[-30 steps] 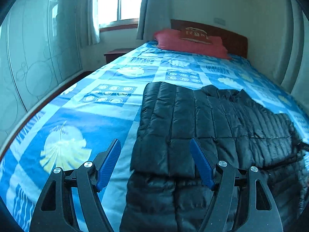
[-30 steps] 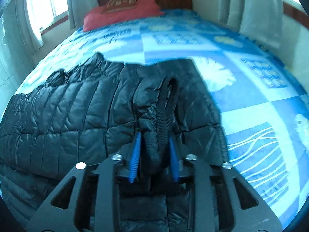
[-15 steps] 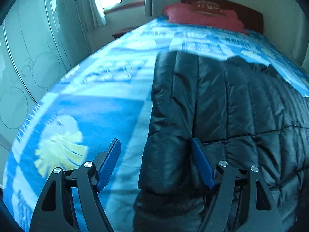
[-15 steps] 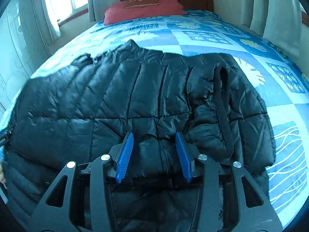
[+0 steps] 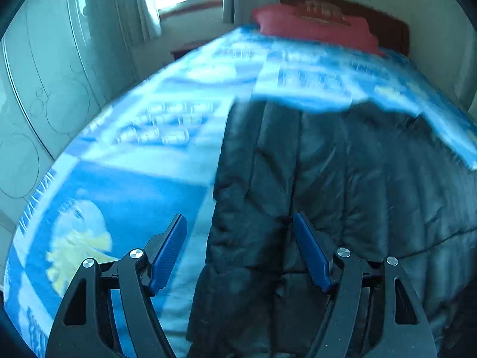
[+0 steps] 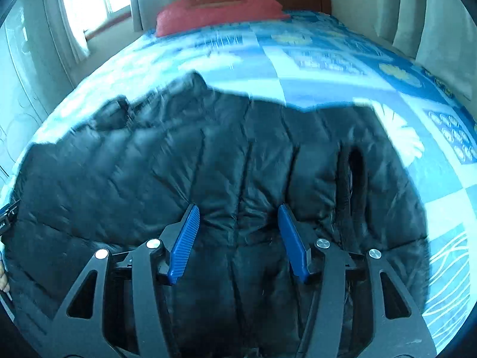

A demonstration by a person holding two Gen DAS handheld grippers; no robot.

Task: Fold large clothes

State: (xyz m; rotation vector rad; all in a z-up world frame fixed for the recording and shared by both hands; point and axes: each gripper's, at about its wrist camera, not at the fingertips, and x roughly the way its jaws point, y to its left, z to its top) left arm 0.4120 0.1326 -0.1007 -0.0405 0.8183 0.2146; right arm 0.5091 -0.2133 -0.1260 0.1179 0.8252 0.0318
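Right gripper (image 6: 237,238) jaws newly wider, angled down

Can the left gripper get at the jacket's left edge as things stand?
Probably yes. The left gripper is open, the jacket edge lies between its fingers on the bedspread, and nothing blocks it.

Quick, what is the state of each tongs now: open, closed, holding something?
Left tongs: open, holding nothing, over the black jacket edge.
Right tongs: have just been opening; open above the jacket, holding nothing.
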